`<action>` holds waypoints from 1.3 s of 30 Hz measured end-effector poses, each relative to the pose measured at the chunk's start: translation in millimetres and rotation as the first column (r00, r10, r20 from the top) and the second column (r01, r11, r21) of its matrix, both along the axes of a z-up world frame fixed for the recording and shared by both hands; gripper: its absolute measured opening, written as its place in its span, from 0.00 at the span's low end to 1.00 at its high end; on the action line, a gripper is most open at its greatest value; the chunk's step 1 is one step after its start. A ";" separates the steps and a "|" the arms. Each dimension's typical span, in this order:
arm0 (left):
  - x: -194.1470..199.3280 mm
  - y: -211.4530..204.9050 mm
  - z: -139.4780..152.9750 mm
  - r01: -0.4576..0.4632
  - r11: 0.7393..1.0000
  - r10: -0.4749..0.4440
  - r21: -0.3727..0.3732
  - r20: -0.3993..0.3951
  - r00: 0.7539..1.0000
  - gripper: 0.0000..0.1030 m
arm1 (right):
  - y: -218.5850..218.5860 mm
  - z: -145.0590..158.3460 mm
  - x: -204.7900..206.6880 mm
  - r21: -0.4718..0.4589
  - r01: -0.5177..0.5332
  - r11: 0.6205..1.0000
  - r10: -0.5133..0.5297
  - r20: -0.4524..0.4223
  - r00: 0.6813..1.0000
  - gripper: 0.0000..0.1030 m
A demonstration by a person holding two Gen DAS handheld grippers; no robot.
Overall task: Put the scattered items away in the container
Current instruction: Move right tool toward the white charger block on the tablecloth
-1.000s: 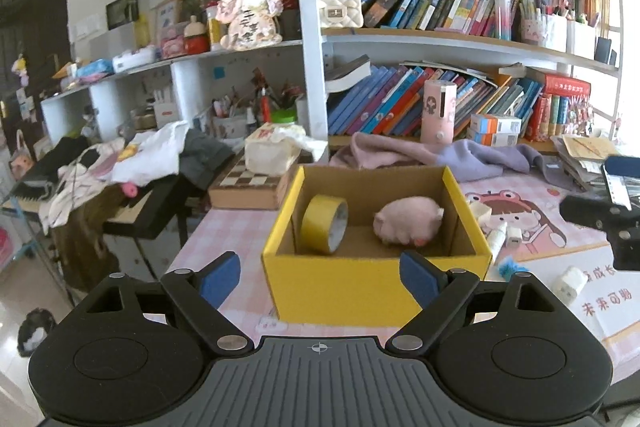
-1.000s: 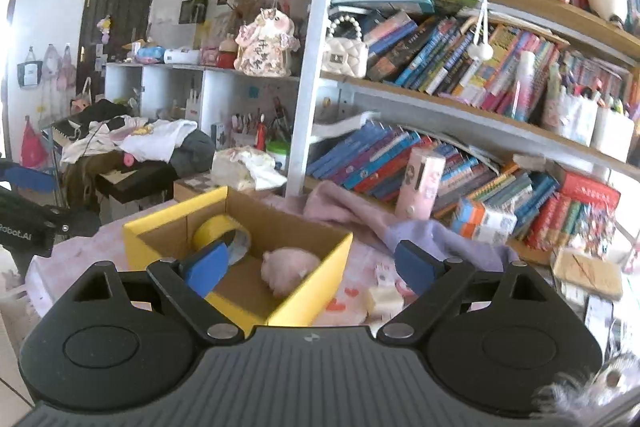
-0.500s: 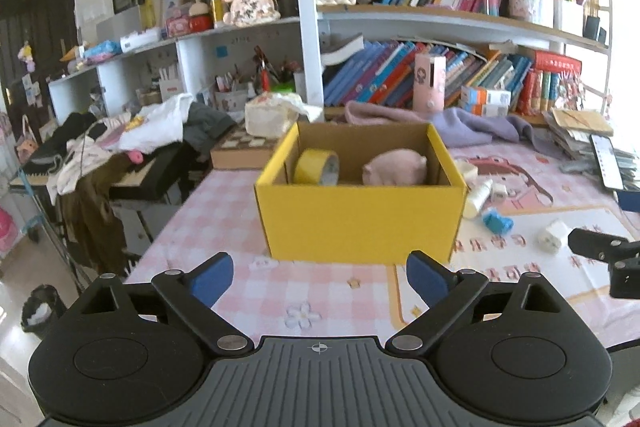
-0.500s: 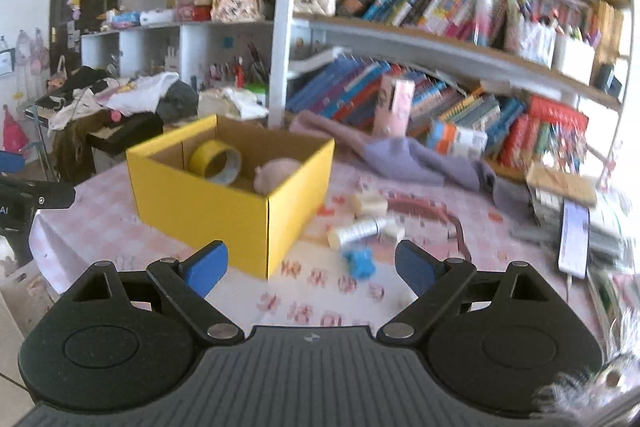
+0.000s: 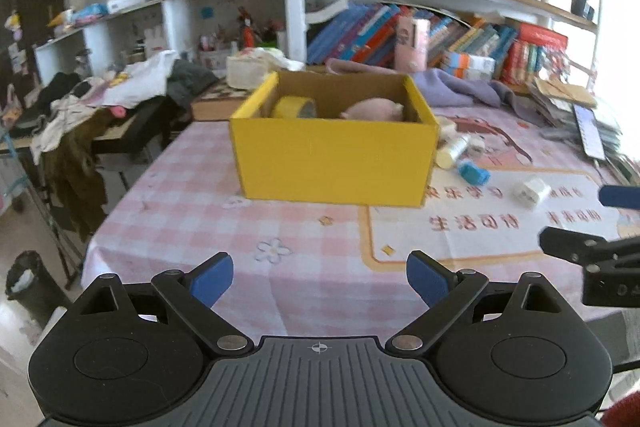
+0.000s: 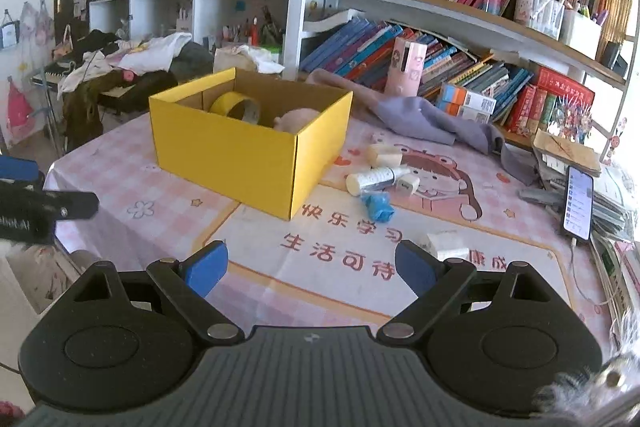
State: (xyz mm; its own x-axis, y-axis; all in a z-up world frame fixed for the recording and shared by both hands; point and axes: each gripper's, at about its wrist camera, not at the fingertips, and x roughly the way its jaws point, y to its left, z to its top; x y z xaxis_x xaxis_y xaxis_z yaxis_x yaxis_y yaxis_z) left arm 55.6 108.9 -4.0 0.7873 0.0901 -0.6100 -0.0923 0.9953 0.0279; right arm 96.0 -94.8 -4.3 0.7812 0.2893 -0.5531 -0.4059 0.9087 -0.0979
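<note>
Sitting near the left edge of the tabletop, the yellow box (image 6: 248, 151) already holds a tape roll (image 6: 236, 107) and a pink plush (image 6: 296, 119); both now look farther off than a second ago, so both tongs have pulled back and dropped lower; left gripper (image 5: 318, 279) has just widened, nothing between its jaws; right gripper (image 6: 310, 269) spread wide, empty; white tube (image 6: 374, 179), blue toy (image 6: 378, 207), white block (image 6: 446, 245) lie loose beside the box's right side; judged: drop finished, next pickup likely the white block.
</note>
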 end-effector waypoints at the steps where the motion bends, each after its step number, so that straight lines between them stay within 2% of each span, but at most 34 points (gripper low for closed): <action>1: -0.1 -2.2 -1.5 0.012 1.000 -0.012 0.001 -0.005 1.000 0.93 | 0.2 -0.9 -1.0 -0.007 0.002 1.000 -0.002 -0.007 1.000 0.88; 12: 5.7 -15.0 -12.1 0.071 0.997 -0.072 -0.042 -0.023 0.997 0.93 | -7.9 -5.7 -3.3 -0.075 0.060 0.995 -0.062 -0.034 0.997 0.88; 23: 24.7 -40.5 -12.2 0.157 0.987 -0.157 -0.029 -0.019 0.987 0.93 | -32.6 -10.3 -0.1 -0.074 0.151 0.986 -0.154 -0.036 0.987 0.88; 31: 47.9 -78.8 -8.6 0.262 0.965 -0.262 0.003 -0.006 0.965 0.93 | -60.3 -9.9 11.3 -0.075 0.214 0.974 -0.217 -0.040 0.975 0.88; 39: 68.3 -105.8 -9.1 0.324 0.946 -0.324 0.020 -0.008 0.946 0.93 | -82.2 -9.9 28.1 -0.076 0.244 0.967 -0.248 -0.054 0.967 0.88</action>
State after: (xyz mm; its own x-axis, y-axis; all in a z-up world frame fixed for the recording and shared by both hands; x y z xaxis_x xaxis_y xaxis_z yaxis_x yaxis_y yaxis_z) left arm 123.9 3.1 -13.1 0.7730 -0.1568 -0.6147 0.2357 0.9706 0.0488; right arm 124.1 -177.0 -14.2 0.7872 0.0523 -0.6145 -0.1776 0.9734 -0.1447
